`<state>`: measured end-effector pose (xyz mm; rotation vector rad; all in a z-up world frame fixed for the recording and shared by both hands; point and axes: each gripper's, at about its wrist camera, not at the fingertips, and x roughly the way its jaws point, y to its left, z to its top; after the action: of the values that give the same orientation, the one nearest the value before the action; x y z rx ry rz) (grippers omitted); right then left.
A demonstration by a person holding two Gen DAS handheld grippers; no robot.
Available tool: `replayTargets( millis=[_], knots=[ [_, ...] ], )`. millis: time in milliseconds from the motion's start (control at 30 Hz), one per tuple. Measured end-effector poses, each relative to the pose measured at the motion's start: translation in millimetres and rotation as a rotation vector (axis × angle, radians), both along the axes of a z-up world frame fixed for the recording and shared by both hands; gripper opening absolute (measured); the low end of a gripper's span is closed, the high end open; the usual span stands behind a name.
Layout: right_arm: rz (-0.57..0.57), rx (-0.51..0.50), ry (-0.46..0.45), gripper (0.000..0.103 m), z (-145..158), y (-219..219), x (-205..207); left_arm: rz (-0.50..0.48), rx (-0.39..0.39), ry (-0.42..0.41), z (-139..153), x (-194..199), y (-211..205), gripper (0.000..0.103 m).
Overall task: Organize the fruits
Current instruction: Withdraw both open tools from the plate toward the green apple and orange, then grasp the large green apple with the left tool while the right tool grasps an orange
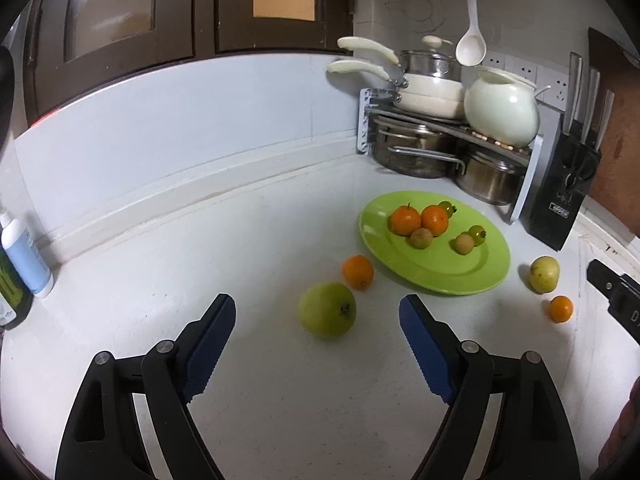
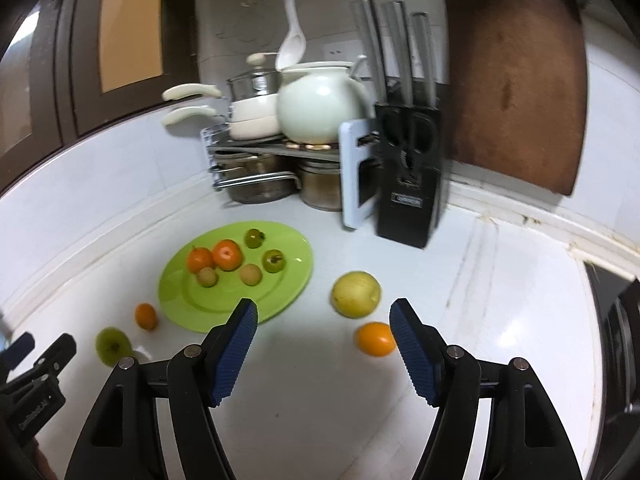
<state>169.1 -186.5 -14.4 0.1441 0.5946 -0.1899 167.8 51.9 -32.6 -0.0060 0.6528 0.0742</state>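
A green plate (image 1: 472, 272) (image 2: 200, 304) on the white counter holds two oranges (image 1: 406, 220), two small tan fruits and two small green fruits. My left gripper (image 1: 318, 304) is open, with a green apple (image 1: 327, 310) just beyond its fingertips and a small orange (image 1: 358, 271) behind it. My right gripper (image 2: 324, 308) is open and empty. A yellow pear-like fruit (image 2: 356, 294) (image 1: 544, 274) and an orange (image 2: 374, 338) (image 1: 561, 309) lie just ahead near its right finger. The apple (image 2: 112, 346) and small orange (image 2: 146, 316) show at the left.
A pot rack (image 1: 440, 136) with pans, steel pots and a white kettle stands in the back corner. A black knife block (image 2: 408, 168) and a brown cutting board (image 2: 516, 80) stand at the right. Bottles (image 1: 24, 256) stand at the left wall.
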Motion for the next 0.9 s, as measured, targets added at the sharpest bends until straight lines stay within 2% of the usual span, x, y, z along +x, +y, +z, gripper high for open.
replayTargets(
  millis=[67,233,667,800,900],
  knots=[
    [-0.026,-0.001,0.006,0.069,-4.2,-3.6,-1.1,0.011,0.0,0.018,-4.6,0.8,0.1,0.085],
    [-0.074,-0.003,0.027,0.069,-14.4,-10.7,4.5,0.034,0.032,0.002,-9.9,3.3,-3.1,0.086],
    [-0.126,0.036,0.155,0.069,-51.6,-26.1,38.5,0.02,0.04,0.081,-39.5,39.4,-15.3,0.085],
    [-0.139,0.034,0.18,0.069,-62.0,-28.3,45.7,0.027,0.043,0.108,-48.9,49.0,-16.5,0.08],
    [-0.15,0.028,0.189,0.069,-68.9,-29.1,50.0,0.035,-0.002,0.131,-53.4,56.5,-14.4,0.076]
  ],
)
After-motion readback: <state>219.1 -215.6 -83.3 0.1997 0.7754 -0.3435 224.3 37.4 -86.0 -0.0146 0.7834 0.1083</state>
